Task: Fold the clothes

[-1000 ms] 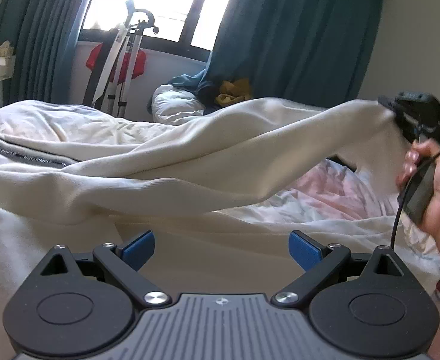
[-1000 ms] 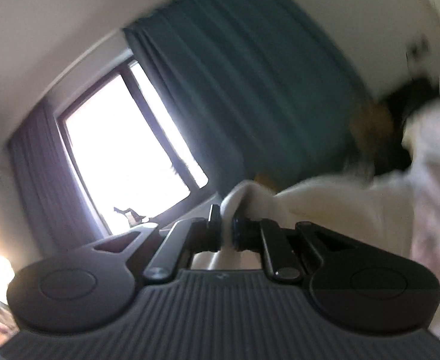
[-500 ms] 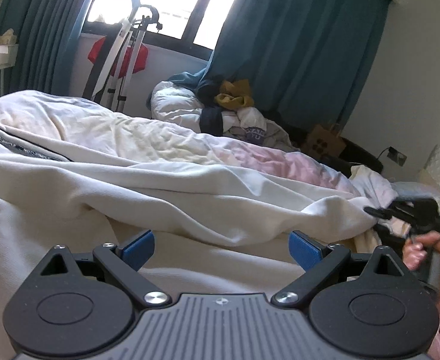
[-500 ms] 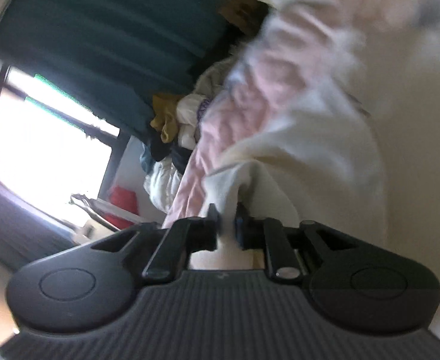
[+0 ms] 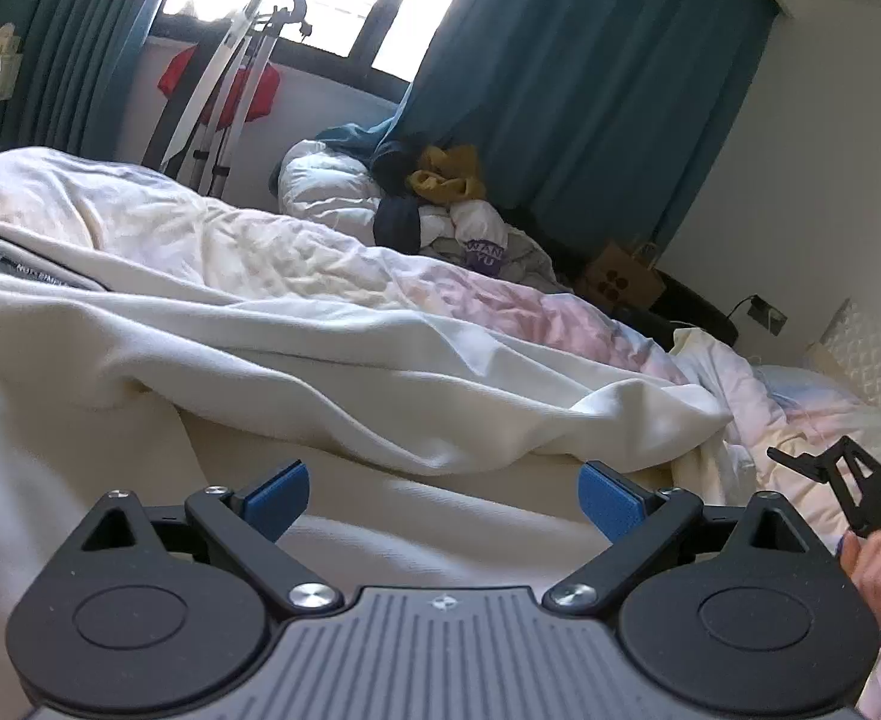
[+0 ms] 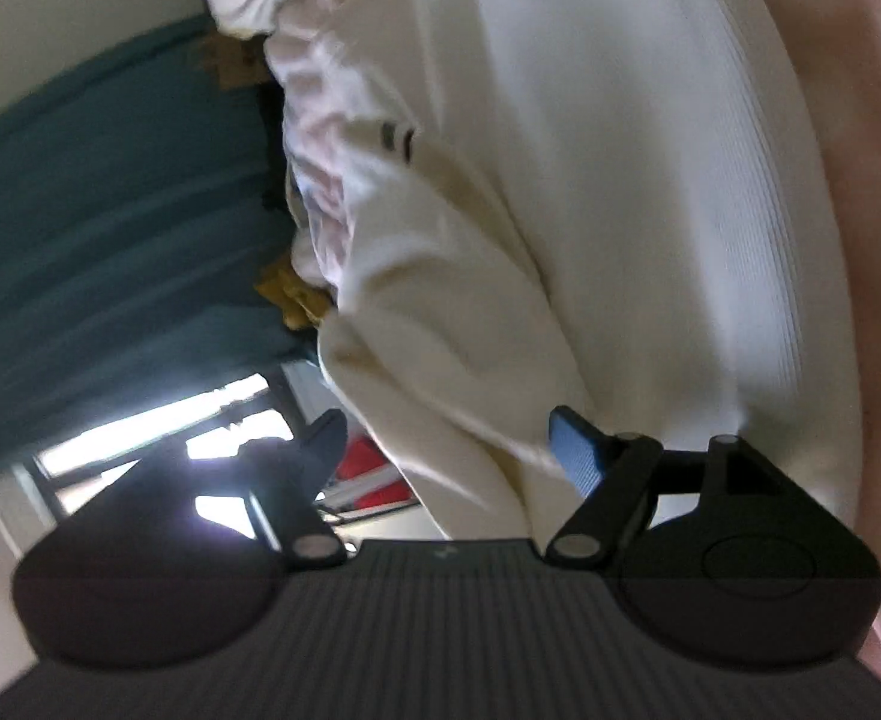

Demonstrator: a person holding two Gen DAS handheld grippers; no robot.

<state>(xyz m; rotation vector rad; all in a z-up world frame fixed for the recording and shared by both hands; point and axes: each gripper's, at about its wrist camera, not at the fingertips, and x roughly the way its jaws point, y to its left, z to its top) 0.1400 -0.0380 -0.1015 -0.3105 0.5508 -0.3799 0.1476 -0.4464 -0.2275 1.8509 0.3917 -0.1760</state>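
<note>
A cream garment (image 5: 332, 372) lies spread over the bed, one long part folded across its body and ending in a loose tip at the right. My left gripper (image 5: 443, 495) is open just above the cream cloth, holding nothing. My right gripper (image 6: 449, 450) is open, tilted sideways, with the cream garment (image 6: 590, 210) close in front of its blue pads but not pinched. In the left wrist view the right gripper (image 5: 800, 465) shows at the right edge, held in a hand, a short way from the garment's tip.
A rumpled white and pink duvet (image 5: 500, 300) covers the bed. A heap of clothes (image 5: 434, 192) lies at the far end below the teal curtains (image 5: 590, 78). A folded stand (image 5: 230, 78) leans by the window. A cardboard box (image 5: 620, 282) sits at the wall.
My right gripper carried the garment's end down and across onto the bed, then opened and let it go. The lifted cloth now lies flat. My left gripper stayed open.
</note>
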